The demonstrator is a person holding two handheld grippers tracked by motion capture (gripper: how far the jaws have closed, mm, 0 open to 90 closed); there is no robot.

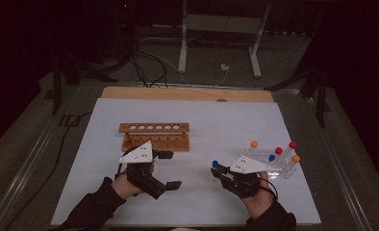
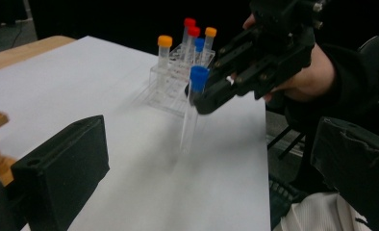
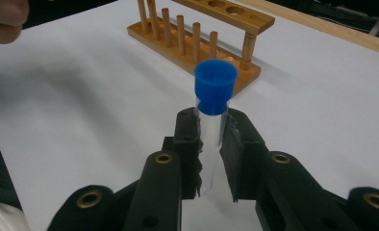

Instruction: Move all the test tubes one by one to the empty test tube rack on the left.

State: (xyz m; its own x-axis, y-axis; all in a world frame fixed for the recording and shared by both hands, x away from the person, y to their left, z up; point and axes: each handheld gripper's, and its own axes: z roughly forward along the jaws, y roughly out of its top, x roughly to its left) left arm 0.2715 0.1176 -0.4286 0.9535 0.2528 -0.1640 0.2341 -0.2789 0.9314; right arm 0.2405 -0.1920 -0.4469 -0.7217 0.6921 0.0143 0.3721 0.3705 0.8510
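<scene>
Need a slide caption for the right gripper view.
Right gripper clamps a blue-capped test tube upright, wooden rack beyond.

No words, numbers or signs can be read on anything here, not even on the wooden rack or the tubes near it.

Bare white sheet between wooden rack and clear tube rack, passable.
</scene>
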